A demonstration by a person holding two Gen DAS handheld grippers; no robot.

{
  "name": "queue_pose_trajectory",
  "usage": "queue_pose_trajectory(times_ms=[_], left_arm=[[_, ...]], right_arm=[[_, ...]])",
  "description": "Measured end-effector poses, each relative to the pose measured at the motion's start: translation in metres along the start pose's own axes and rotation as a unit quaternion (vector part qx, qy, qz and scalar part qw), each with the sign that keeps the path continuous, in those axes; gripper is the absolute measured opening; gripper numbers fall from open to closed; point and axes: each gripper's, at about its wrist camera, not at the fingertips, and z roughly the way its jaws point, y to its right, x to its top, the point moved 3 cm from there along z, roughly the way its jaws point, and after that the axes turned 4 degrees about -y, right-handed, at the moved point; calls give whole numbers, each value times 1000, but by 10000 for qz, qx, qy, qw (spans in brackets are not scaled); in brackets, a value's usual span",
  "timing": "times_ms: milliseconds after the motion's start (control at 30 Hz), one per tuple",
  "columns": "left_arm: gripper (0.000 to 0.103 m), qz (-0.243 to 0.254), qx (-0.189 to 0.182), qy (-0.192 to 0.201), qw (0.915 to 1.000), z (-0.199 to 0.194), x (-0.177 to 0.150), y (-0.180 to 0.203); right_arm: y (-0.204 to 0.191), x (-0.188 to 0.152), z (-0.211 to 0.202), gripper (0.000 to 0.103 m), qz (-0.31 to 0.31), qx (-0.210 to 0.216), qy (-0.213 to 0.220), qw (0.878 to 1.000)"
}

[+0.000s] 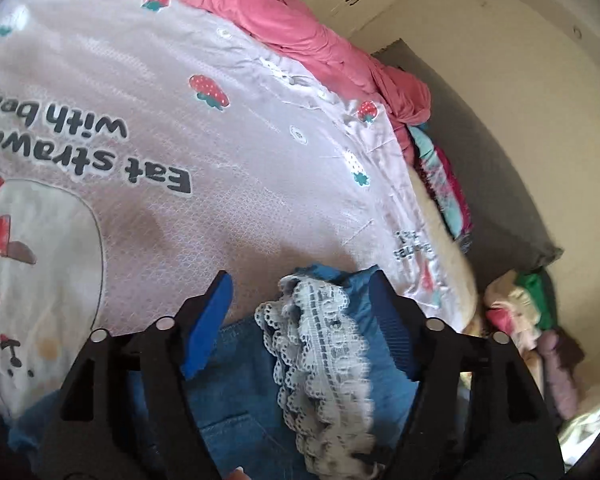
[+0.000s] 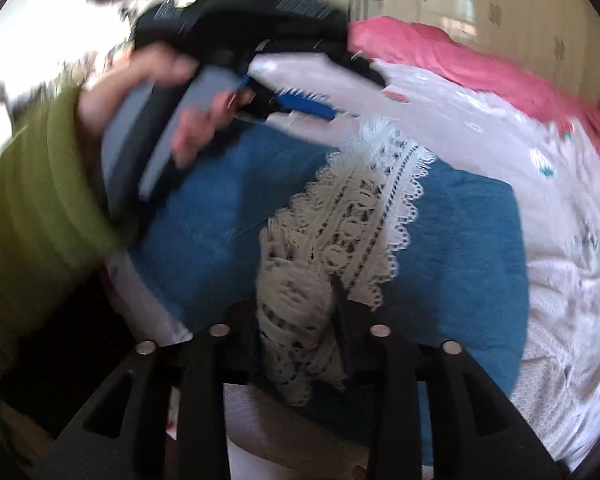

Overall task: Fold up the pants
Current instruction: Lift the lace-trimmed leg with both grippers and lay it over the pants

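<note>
Denim pants (image 2: 460, 216) lie doubled over on the strawberry bedspread (image 1: 228, 184), lace trim (image 2: 360, 216) uppermost.

My left gripper (image 1: 300, 304) gapes wide, pads clear of cloth; my right gripper (image 2: 300, 320) straddles lace, grip unclear. Further folding likely remains.

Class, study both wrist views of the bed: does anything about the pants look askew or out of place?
Yes. The white lace trim on the blue pants lies bunched and crooked rather than flat, twisting between the fingers of the right gripper. The pants sit rumpled on the strawberry-print bedspread, and clothes lie heaped beside the bed.
</note>
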Motion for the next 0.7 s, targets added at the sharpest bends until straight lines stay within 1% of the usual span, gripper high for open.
queue_pose_trajectory(times_ms=[33, 67, 100, 167, 300, 433, 533, 633, 700], left_arm=[[65, 24, 13, 23, 10000, -2, 0, 0], [66, 50, 29, 16, 10000, -2, 0, 1], [68, 58, 10, -55, 10000, 1, -1, 1], [68, 83, 15, -213, 9997, 10, -6, 4], [68, 204, 135, -388, 9989, 23, -14, 7], [68, 327, 365, -405, 9980, 32, -18, 10], [68, 382, 480, -419, 9972, 36, -21, 10], [68, 484, 598, -407, 9962, 38, -22, 11], [67, 566, 687, -405, 9952, 38, -23, 13]], right_arm=[[-8, -1, 2, 41, -180, -128, 6, 9998], [-14, -2, 3, 43, -313, -205, 14, 9993], [-18, -2, 2, 44, -411, -254, 35, 9988], [-23, -4, -3, 44, -531, -254, 109, 9982], [-17, -11, -21, 47, -376, -267, 256, 9986], [-8, -20, -36, 47, -58, -193, 381, 9991], [-8, -18, -36, 47, -138, -181, 342, 9992], [-20, -16, -30, 47, -277, -131, 305, 9991], [-27, -14, -29, 47, -324, -255, 255, 9988]])
